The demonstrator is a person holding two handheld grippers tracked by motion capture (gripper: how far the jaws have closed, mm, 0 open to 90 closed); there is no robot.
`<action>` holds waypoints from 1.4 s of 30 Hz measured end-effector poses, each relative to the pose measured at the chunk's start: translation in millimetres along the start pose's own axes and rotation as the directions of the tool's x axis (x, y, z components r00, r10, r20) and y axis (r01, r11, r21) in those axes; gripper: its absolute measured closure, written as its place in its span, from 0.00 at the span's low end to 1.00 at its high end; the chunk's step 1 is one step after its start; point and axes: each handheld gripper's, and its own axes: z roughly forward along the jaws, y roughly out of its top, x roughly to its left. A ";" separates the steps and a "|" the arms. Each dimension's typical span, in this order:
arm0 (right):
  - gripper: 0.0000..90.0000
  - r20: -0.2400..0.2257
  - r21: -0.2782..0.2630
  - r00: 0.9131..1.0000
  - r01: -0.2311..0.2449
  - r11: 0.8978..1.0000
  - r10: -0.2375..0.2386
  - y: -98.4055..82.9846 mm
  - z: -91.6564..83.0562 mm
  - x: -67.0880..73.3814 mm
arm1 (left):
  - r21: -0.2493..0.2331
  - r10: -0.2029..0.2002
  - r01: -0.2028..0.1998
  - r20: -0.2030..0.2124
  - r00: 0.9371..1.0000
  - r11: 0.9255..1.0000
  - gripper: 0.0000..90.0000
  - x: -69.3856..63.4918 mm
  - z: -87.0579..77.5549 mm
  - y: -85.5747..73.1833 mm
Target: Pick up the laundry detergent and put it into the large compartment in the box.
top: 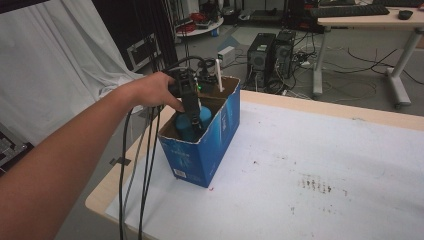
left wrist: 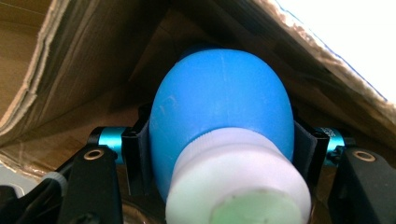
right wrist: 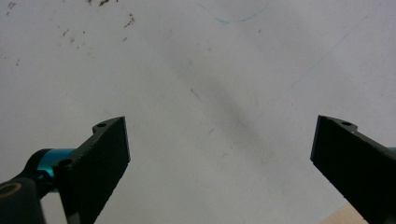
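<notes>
Left hand-held gripper (top: 192, 120) was clamped on the blue bottle (left wrist: 219, 116) down inside the cardboard box (top: 220, 135) mid-frame, probably just needed letting go next.

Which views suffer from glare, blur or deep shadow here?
Left gripper view: the white cap of the blue bulb is close and soft, the box interior dim, the top right corner blown out. Right gripper view: evenly lit table, faint shadow. High view: slightly soft, background dark.
</notes>
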 end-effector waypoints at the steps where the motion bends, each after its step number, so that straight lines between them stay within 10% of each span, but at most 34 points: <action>1: 0.04 0.001 -0.002 1.000 0.000 1.000 0.000 -0.4 -0.2 -0.3 | 0.000 -0.010 0.010 0.001 1.000 1.000 0.42 0.5 0.3 0.6; 22: 0.04 0.002 -0.007 1.000 -0.009 1.000 0.009 -4.1 -1.1 -1.0 | -0.068 -0.137 0.138 0.021 0.990 0.988 0.23 4.6 -17.3 -7.9; 29: 0.04 0.004 -0.012 1.000 -0.011 1.000 0.011 -5.1 -3.6 0.8 | -0.107 -0.196 0.196 0.011 0.981 0.975 0.24 -2.9 -39.1 -18.1; 32: 0.04 0.005 -0.016 1.000 -0.011 1.000 0.011 -5.0 -4.8 2.0 | -0.160 -0.244 0.241 0.004 0.970 0.957 0.23 -9.7 -56.4 -22.6; 37: 0.04 0.007 -0.019 1.000 -0.010 1.000 0.010 -5.1 -6.2 4.2 | -0.226 -0.277 0.248 -0.108 0.955 0.942 0.24 -24.8 -76.8 -21.8; 40: 0.04 0.006 -0.021 1.000 -0.013 1.000 0.013 -4.7 -7.0 5.3 | -0.197 -0.247 0.220 -0.127 0.961 0.955 0.23 -33.4 -84.8 -18.5; 42: 0.04 0.006 -0.027 1.000 -0.012 1.000 0.013 -4.7 -7.6 5.8 | -0.204 -0.256 0.232 -0.099 0.962 0.951 0.23 -37.2 -88.3 -16.6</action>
